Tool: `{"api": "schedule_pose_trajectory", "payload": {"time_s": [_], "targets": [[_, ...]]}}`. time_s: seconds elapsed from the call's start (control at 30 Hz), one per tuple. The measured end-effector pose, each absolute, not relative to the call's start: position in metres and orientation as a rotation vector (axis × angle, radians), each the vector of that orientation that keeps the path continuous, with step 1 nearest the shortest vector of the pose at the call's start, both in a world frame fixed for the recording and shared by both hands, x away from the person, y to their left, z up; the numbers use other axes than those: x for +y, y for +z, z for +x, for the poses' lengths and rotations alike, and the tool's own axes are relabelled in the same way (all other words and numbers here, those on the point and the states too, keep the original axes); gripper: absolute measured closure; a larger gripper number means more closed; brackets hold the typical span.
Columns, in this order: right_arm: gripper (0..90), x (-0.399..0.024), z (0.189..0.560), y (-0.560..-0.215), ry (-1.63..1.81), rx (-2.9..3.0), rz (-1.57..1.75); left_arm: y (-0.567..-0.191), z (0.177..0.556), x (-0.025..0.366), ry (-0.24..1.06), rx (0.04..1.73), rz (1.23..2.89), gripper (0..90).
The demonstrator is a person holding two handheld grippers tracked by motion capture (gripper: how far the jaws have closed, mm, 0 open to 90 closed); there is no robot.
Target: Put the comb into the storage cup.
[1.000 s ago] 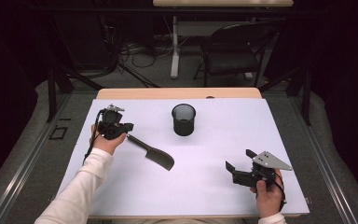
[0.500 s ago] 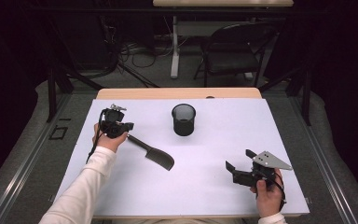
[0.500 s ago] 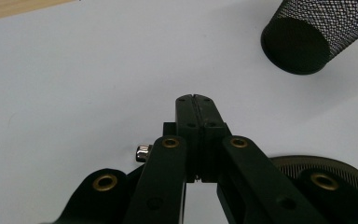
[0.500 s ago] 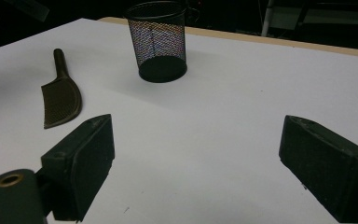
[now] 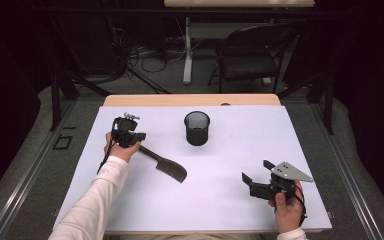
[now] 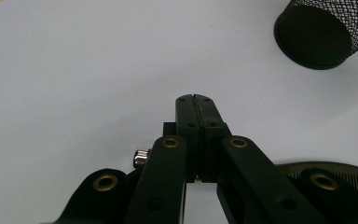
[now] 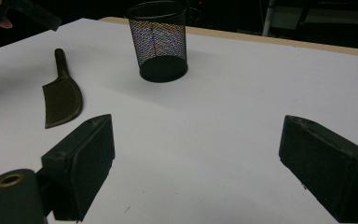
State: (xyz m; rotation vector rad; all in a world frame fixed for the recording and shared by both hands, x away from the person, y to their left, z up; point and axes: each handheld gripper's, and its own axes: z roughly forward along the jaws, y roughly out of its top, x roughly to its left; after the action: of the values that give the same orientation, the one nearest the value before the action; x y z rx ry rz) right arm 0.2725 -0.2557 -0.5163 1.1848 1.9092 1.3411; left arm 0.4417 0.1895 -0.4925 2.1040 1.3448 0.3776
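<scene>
Left gripper [image 5: 136, 137] fingers clenched on nothing, just above spatula [image 5: 164, 164] handle end; spatula lay flat on white counter [image 5: 230, 200] near mesh cup [image 5: 197, 128]; right gripper [image 5: 256, 172] fingers released, empty

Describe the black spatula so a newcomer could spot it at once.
On the white table, look just left of centre, below and left of the black mesh cup. The black spatula lies flat there, its handle toward the left gripper. It is the one long, flat thing with a broad, rounded blade.
</scene>
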Motion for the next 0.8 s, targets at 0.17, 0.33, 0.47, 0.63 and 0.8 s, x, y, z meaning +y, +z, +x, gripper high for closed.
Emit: {"api": "schedule_pose_trajectory", "payload": {"time_s": [0.17,0.33,0.47,0.63,0.8], "targets": [[10.4,-0.256,0.272,-0.516,1.343,1.907,1.186,-0.498,0.445,0.186,0.370,1.350,2.115,90.0],[10.4,-0.256,0.272,-0.516,1.343,1.908,1.185,-0.504,0.449,0.184,0.364,1.359,2.133,90.0],[10.5,-0.255,0.273,-0.517,1.347,1.908,1.180,-0.510,0.452,0.182,0.354,1.372,2.143,90.0],[10.8,-0.255,0.273,-0.517,1.348,1.909,1.179,-0.517,0.455,0.180,0.349,1.386,2.154,90.0],[10.9,-0.255,0.273,-0.517,1.350,1.910,1.177,-0.523,0.458,0.178,0.342,1.397,2.169,90.0]]}}
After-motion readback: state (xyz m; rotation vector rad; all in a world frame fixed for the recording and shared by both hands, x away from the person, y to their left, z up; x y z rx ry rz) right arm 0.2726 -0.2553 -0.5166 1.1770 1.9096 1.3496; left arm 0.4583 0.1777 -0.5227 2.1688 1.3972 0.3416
